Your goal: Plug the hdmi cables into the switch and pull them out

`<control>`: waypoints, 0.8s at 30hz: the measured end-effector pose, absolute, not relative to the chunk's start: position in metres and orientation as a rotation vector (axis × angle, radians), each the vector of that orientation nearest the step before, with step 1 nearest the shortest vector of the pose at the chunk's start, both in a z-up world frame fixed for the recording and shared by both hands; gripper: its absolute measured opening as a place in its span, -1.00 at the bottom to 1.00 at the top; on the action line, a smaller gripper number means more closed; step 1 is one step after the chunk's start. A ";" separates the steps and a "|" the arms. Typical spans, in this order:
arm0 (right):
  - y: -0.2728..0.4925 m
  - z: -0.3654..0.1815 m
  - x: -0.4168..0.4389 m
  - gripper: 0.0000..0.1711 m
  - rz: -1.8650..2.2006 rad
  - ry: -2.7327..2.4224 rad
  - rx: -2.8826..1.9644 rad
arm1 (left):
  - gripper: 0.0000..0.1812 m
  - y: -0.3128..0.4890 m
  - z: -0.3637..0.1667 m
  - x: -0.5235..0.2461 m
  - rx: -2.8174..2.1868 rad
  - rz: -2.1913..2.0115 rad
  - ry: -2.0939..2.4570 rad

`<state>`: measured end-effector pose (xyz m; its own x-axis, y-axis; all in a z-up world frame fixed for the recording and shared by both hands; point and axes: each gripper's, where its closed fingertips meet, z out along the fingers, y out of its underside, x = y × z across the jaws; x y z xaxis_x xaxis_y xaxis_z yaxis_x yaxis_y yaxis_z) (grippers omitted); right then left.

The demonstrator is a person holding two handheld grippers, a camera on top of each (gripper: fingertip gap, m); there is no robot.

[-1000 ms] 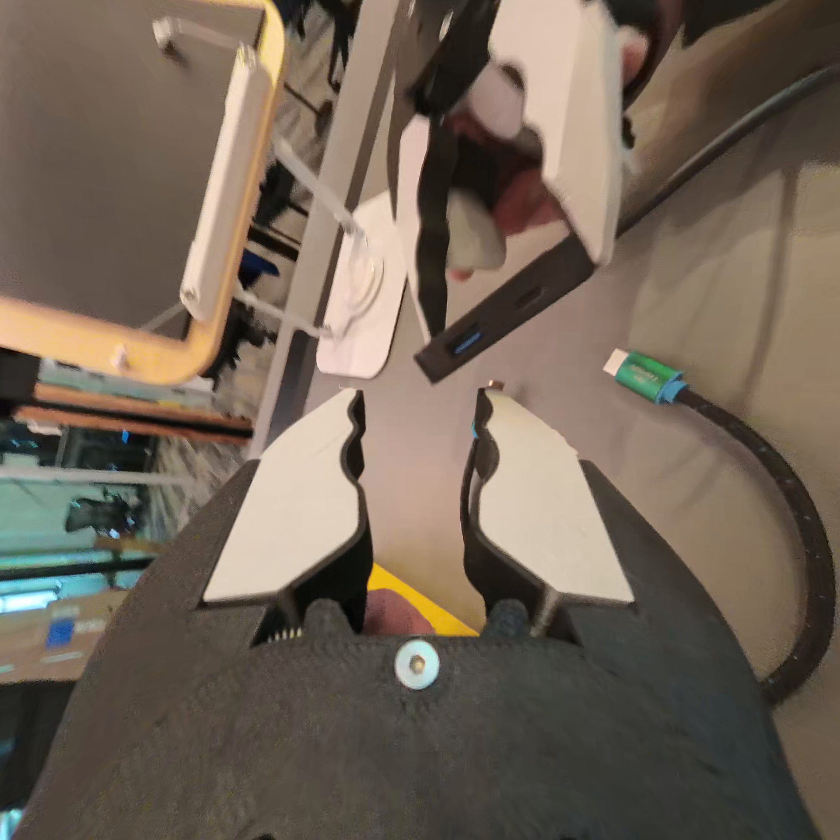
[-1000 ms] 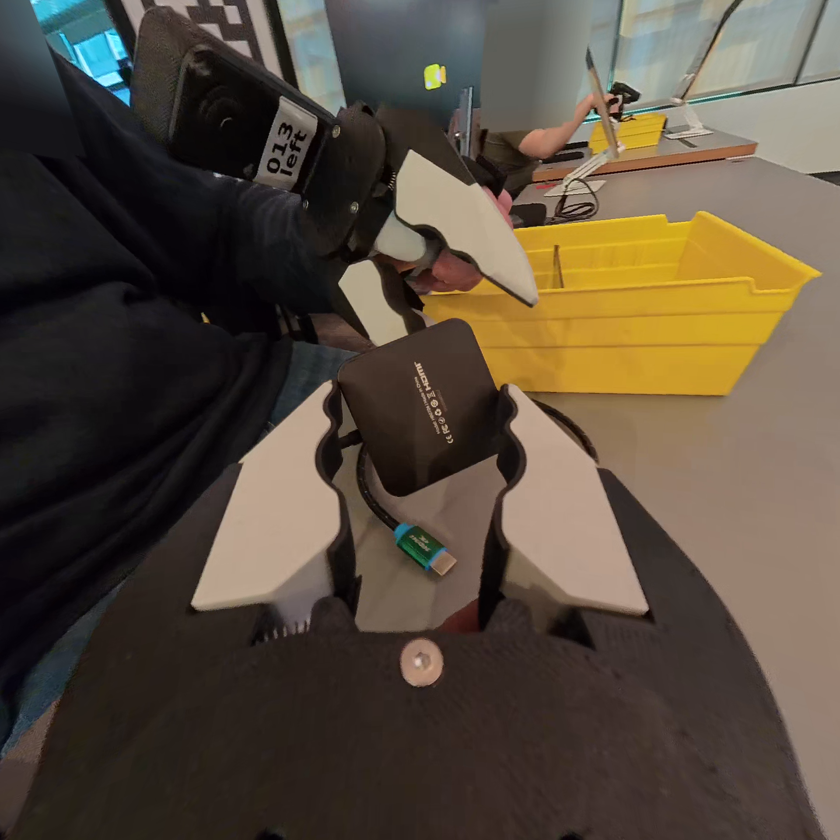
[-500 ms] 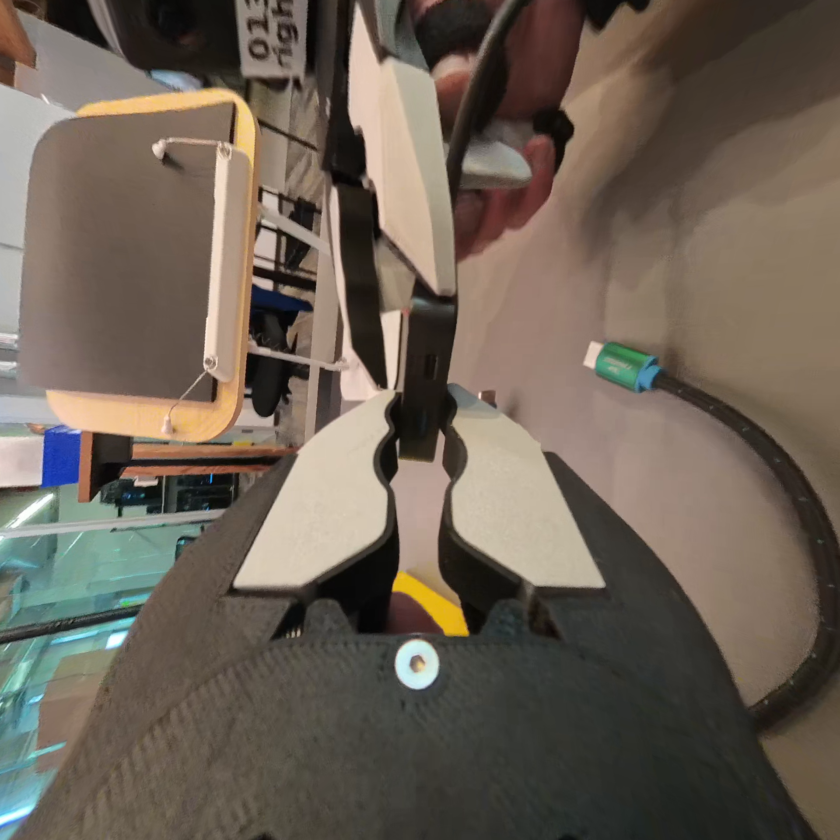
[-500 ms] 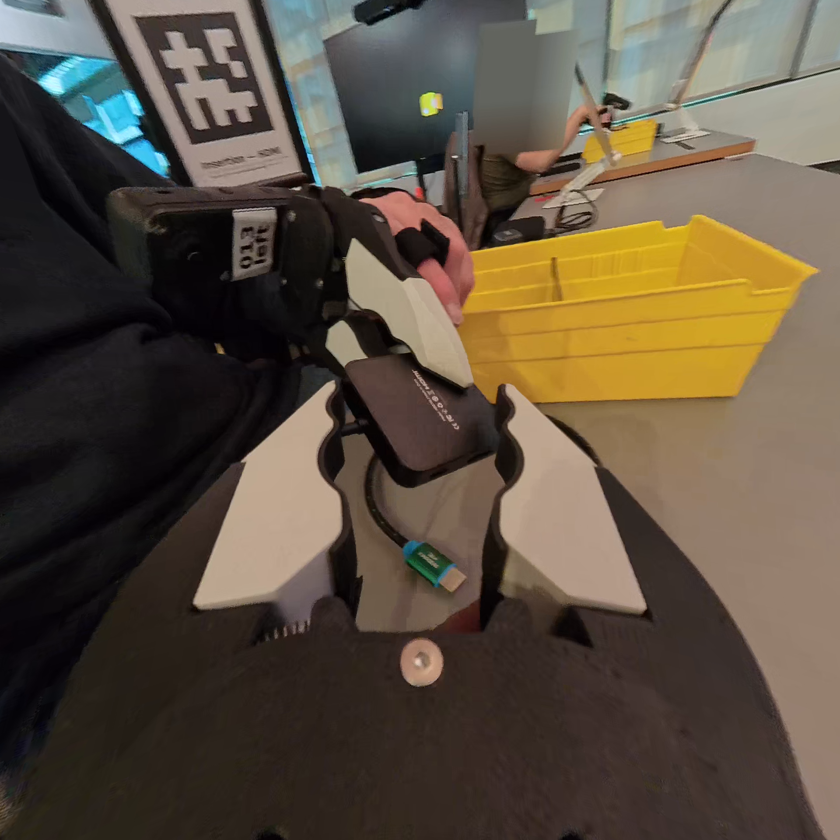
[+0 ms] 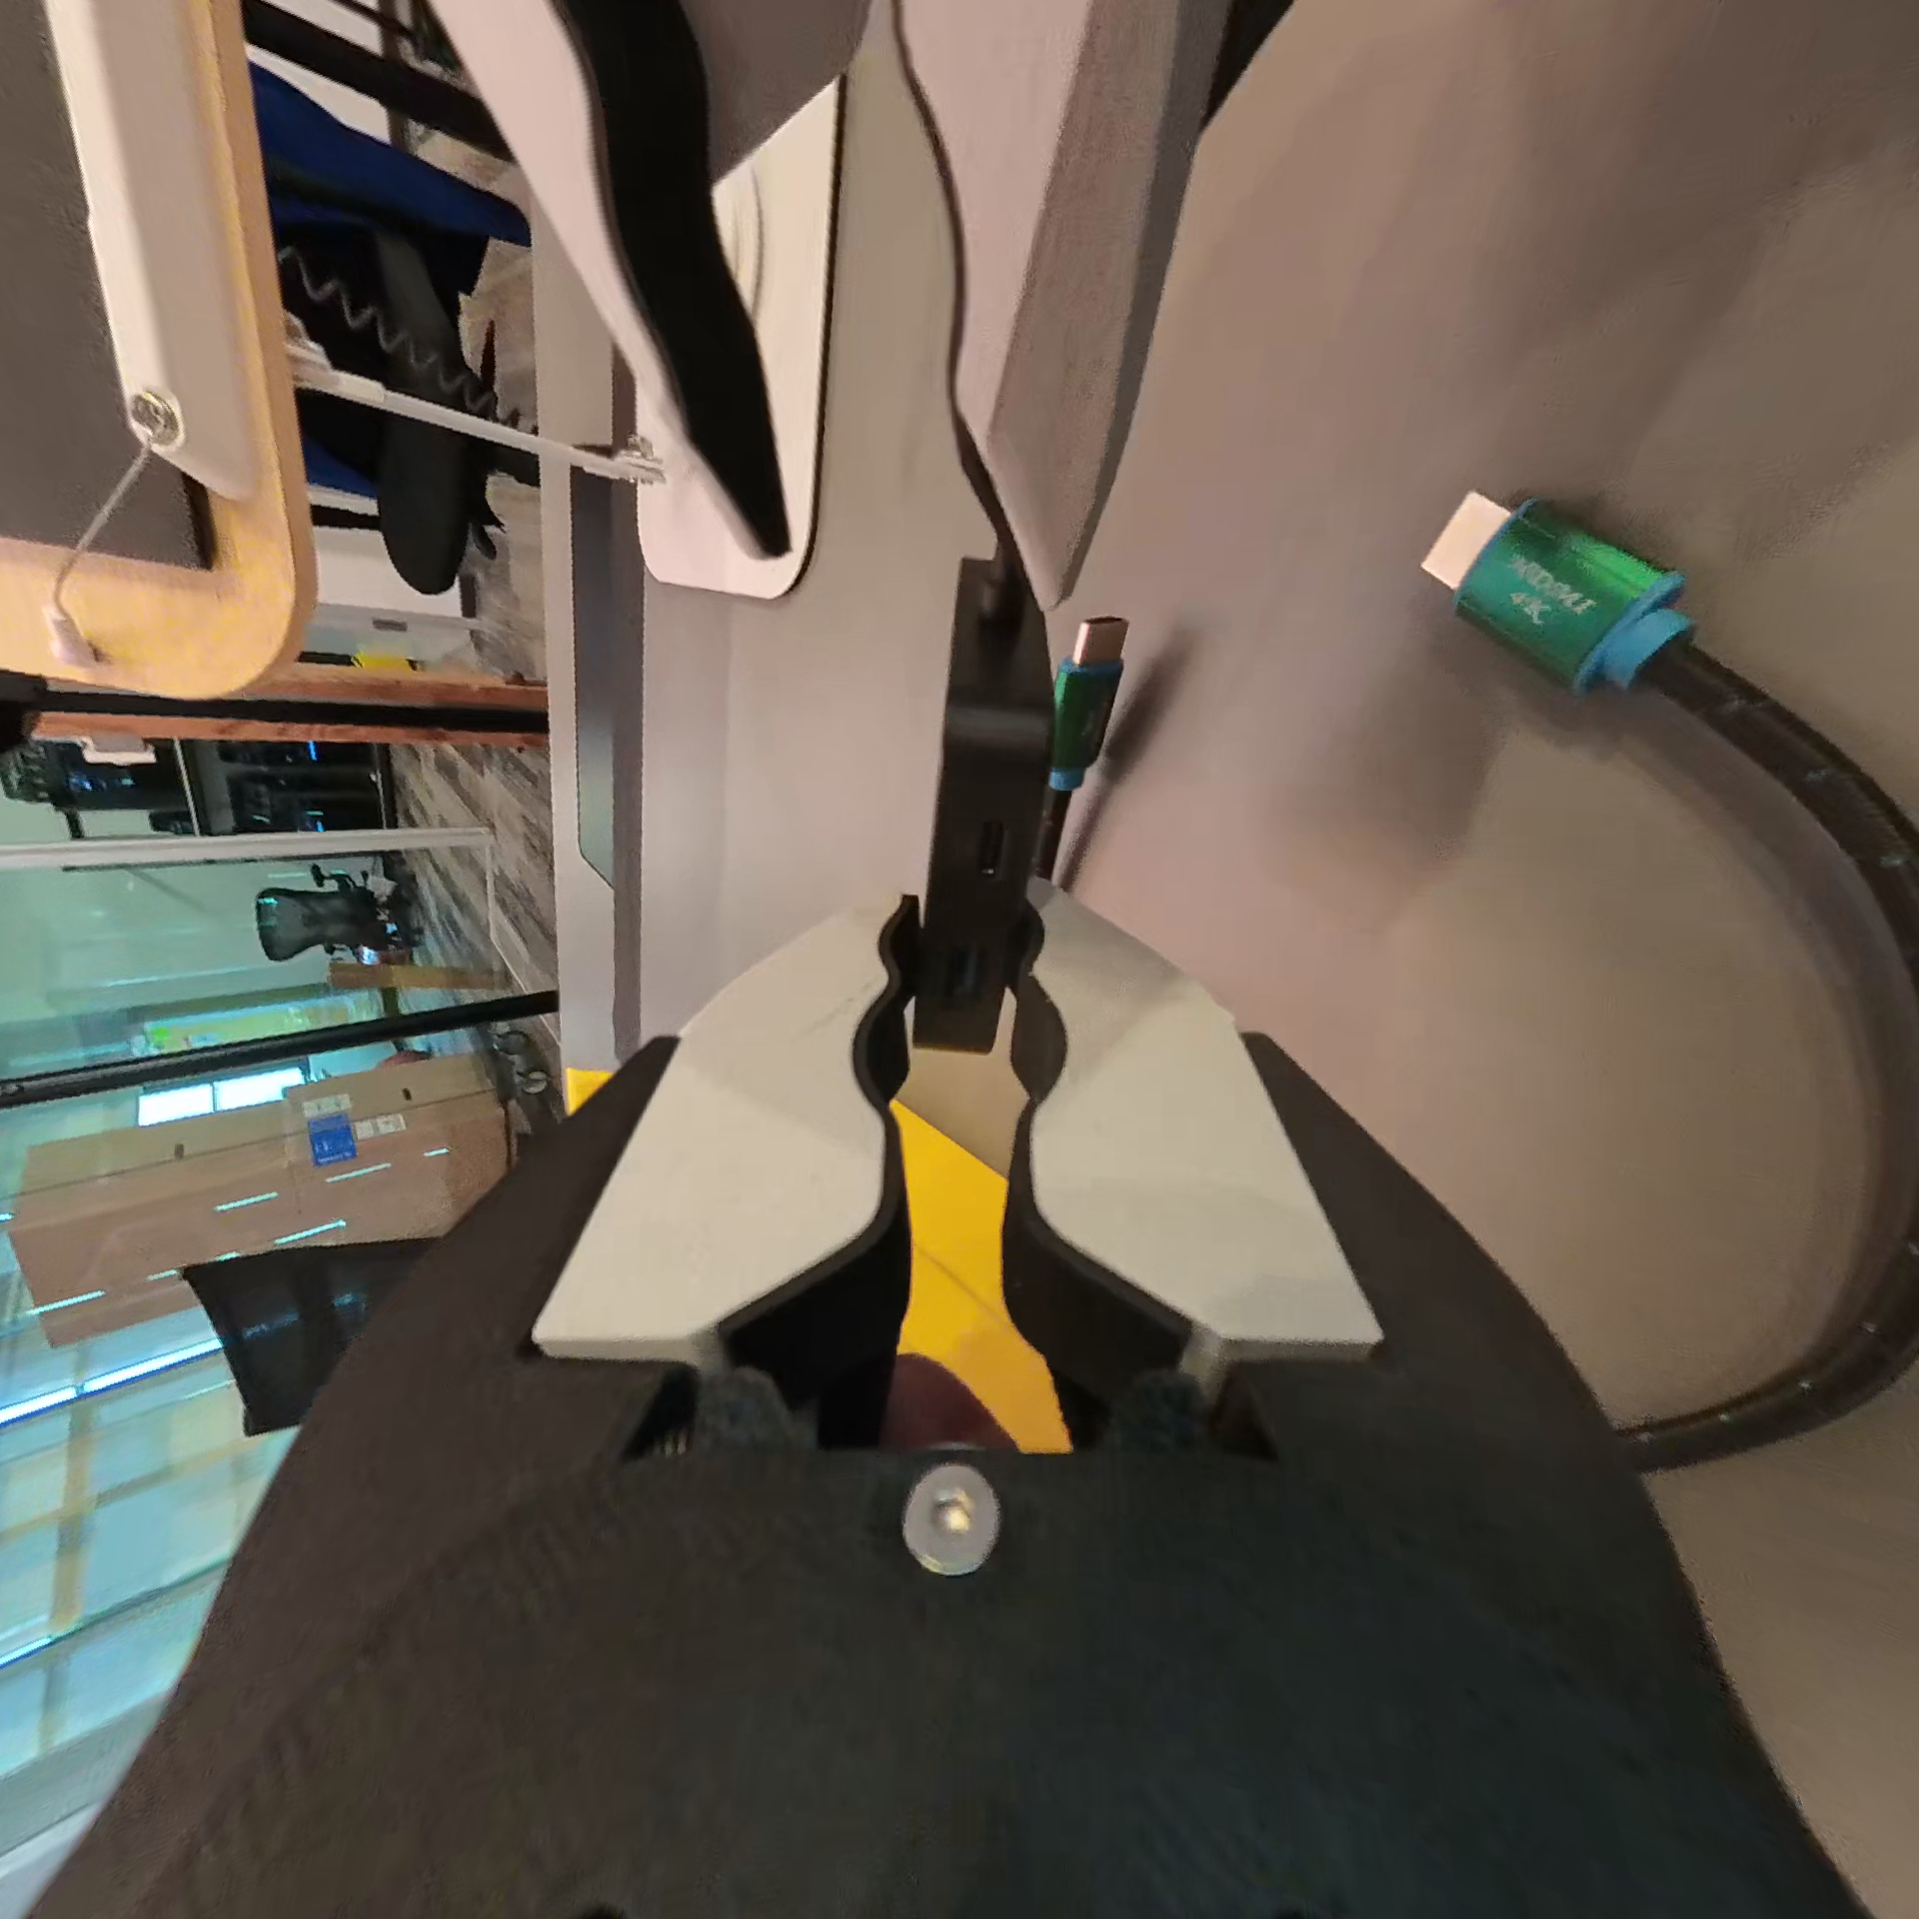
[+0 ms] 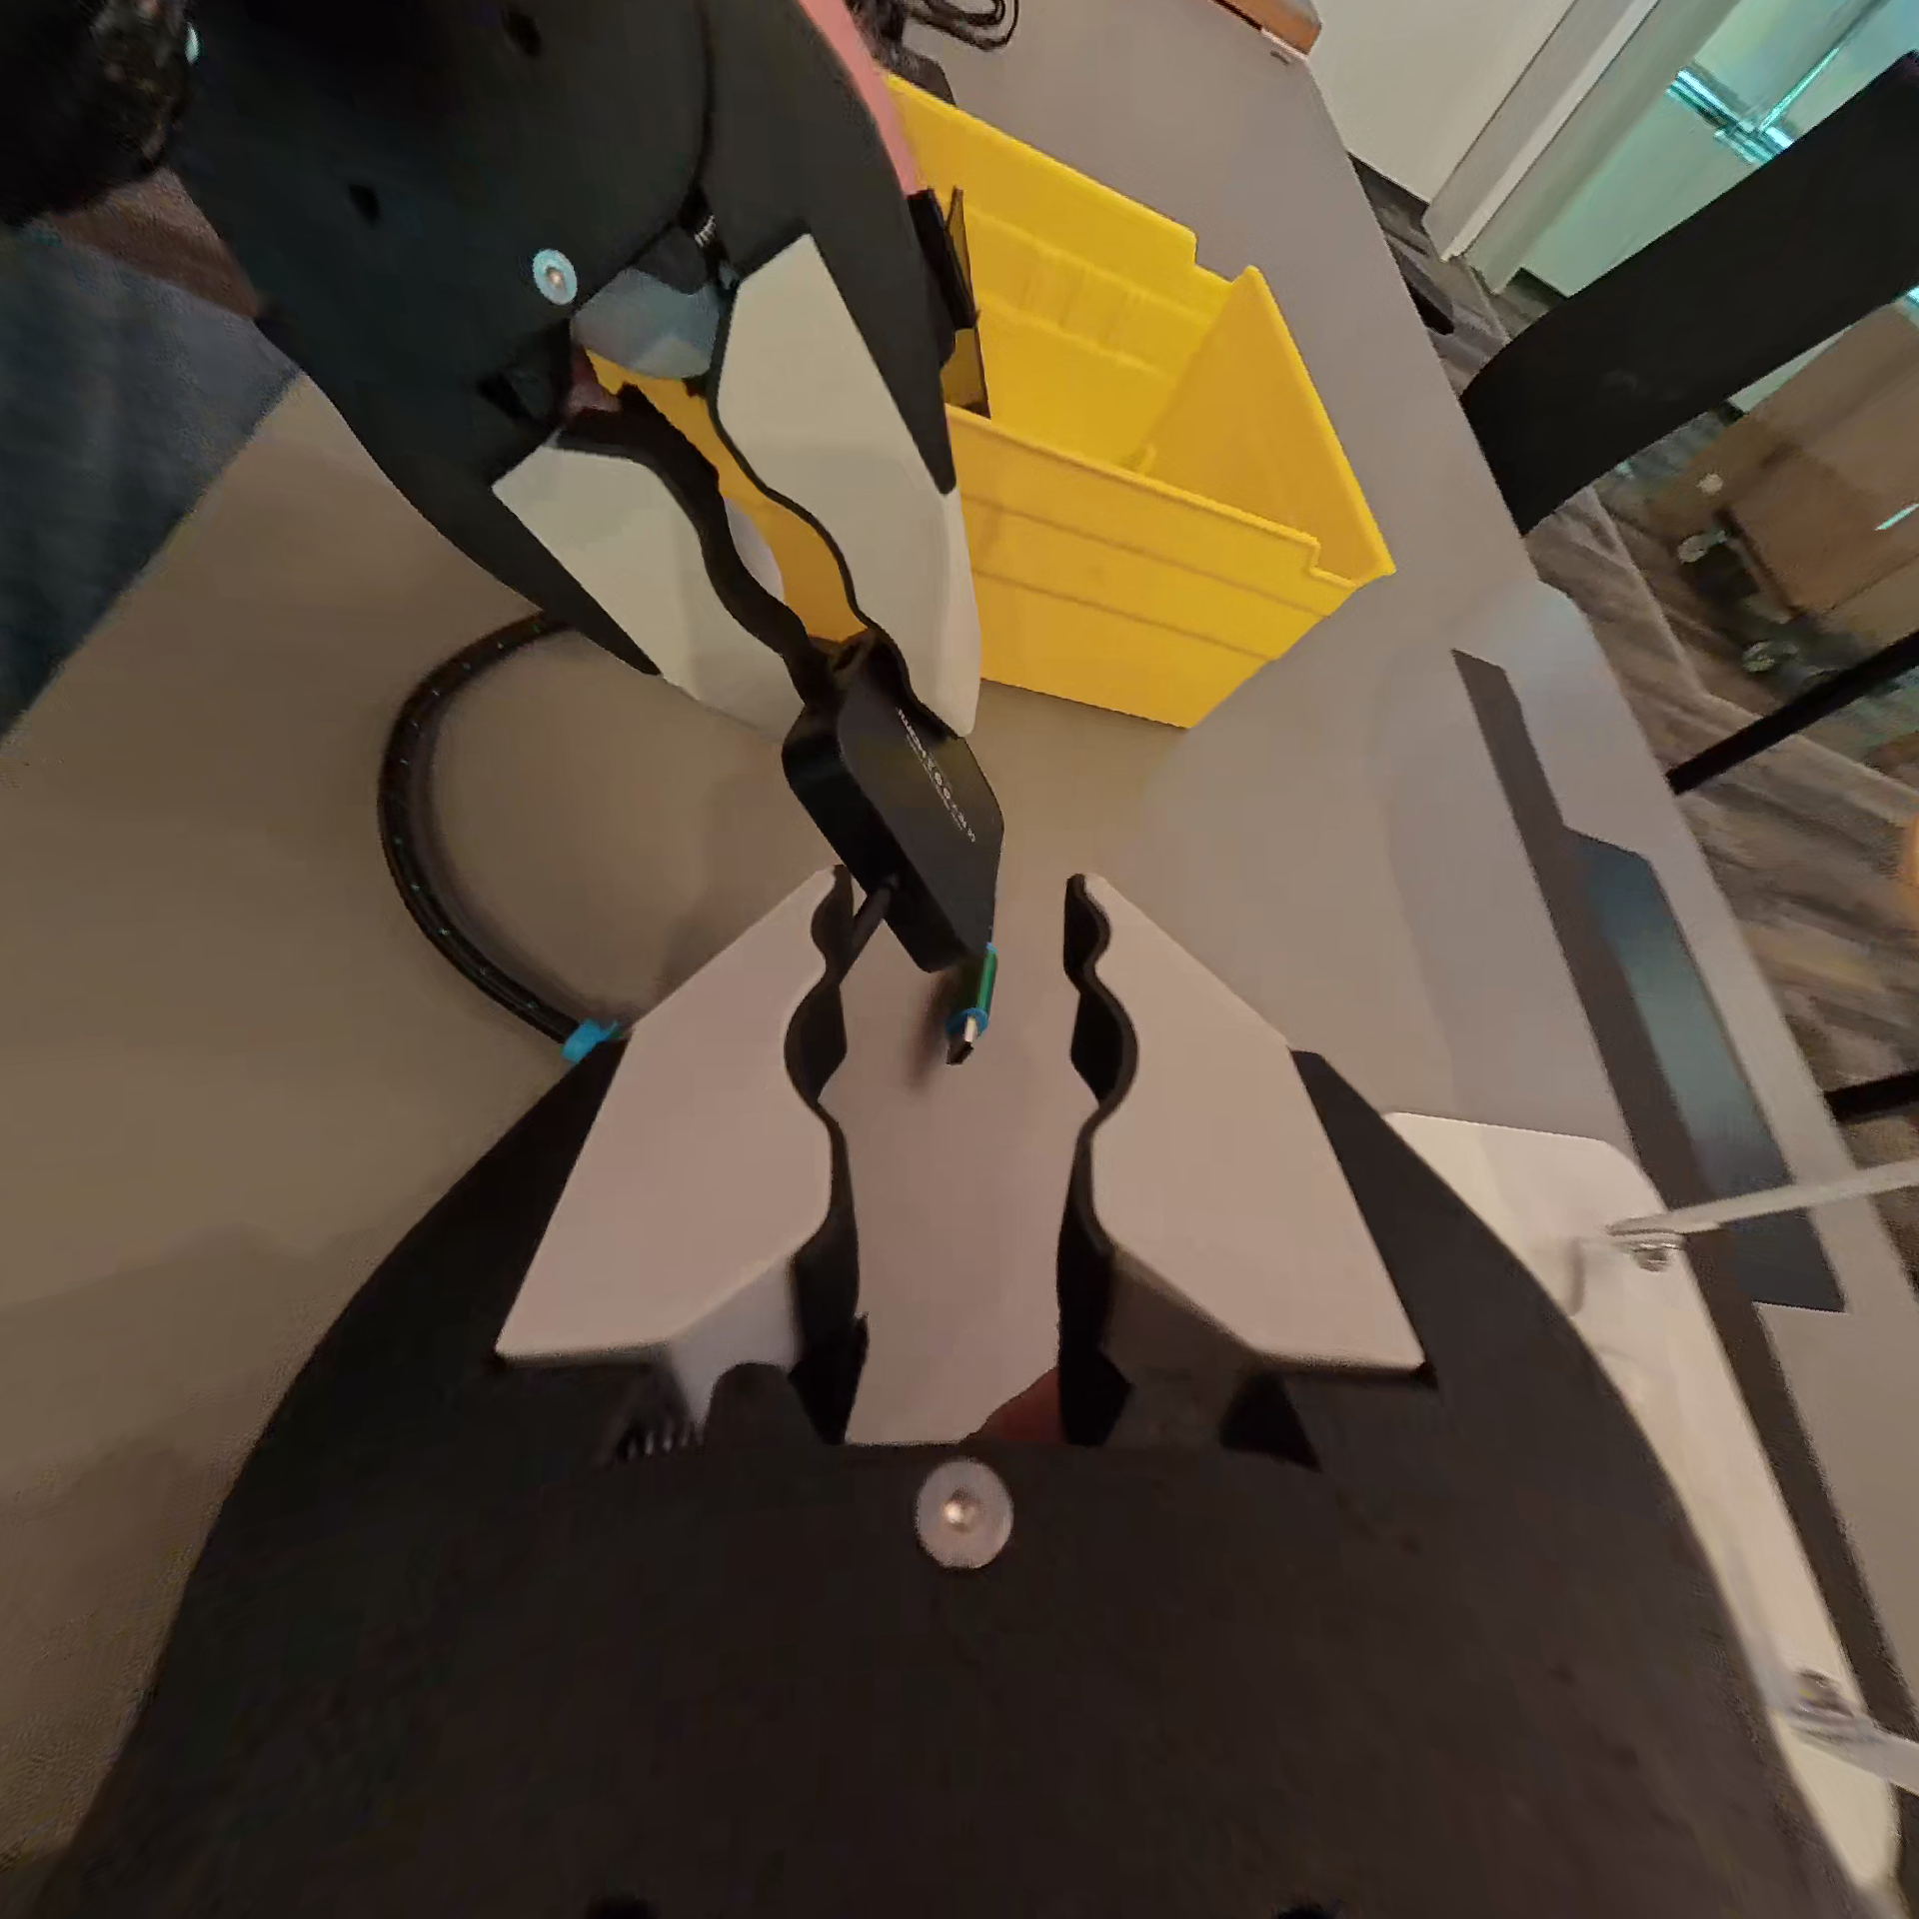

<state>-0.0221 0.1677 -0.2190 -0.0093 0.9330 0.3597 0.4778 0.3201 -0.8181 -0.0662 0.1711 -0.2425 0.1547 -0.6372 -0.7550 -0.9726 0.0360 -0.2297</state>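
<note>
1. Switch (image 5: 981, 800) comes first: it is a thin black box, held edge-on in the left wrist view, with the left gripper (image 5: 961, 971) clamped on its near end, and small ports show along its narrow side
2. In the right wrist view the same switch (image 6: 914, 831) hangs from the left gripper (image 6: 831, 665) above the grey table (image 6: 260, 831), in front of the yellow bin (image 6: 1142, 540) that stands toward the far edge
3. We judge the step in hand to be the set-up before plugging: the switch is gripped, but no loose cable end is seated in it that we can see
4. Right gripper (image 6: 950, 914) has its fingers apart and holds nothing; it sits just short of the switch's lower end
5. A short lead leaves the switch's lower end, and a green-sleeved plug (image 6: 971, 1002) lies on the table just beyond its lower corner; we cannot tell which cable that plug belongs to
6. HDMI plug (image 5: 1547, 597), green with a blue collar and a pale metal tip, lies on the table to the right of the switch, well apart from it, on a thick black braided cable (image 5: 1848, 935) that curves back toward the near edge
7. The next move, as we read it, calls for the right gripper to close on that plug's green body, keep the tip square to a port, and push in while the left gripper braces the switch
</note>
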 end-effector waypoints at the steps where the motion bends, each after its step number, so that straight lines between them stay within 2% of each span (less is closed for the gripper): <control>1: 0.168 -0.218 -0.022 -0.57 0.566 -1.648 -1.288 | -0.84 0.171 -0.242 -0.066 -1.693 0.564 1.557; 3: 0.166 -0.217 -0.022 -0.63 0.519 -1.665 -1.266 | -0.84 0.171 -0.242 -0.067 -1.716 0.576 1.545; 6: 0.160 -0.207 -0.022 -0.58 0.520 -1.663 -1.220 | -0.85 0.172 -0.244 -0.071 -1.757 0.572 1.535; 9: 0.167 -0.217 -0.020 -0.60 0.413 -1.695 -1.239 | -0.85 0.173 -0.243 -0.073 -1.792 0.542 1.508; 10: 0.170 -0.222 -0.022 -0.64 0.374 -1.704 -1.247 | -0.85 0.172 -0.242 -0.072 -1.792 0.539 1.509; 13: 0.183 -0.228 -0.027 -0.95 0.265 -1.680 -1.262 | -0.85 0.170 -0.239 -0.066 -1.784 0.513 1.497; 15: 0.186 -0.230 -0.031 -0.96 0.256 -1.661 -1.270 | -0.85 0.170 -0.234 -0.065 -1.772 0.516 1.480; 24: 0.186 -0.196 -0.025 -1.00 0.666 -1.424 -1.223 | -0.81 0.164 -0.190 -0.045 -1.593 0.338 1.380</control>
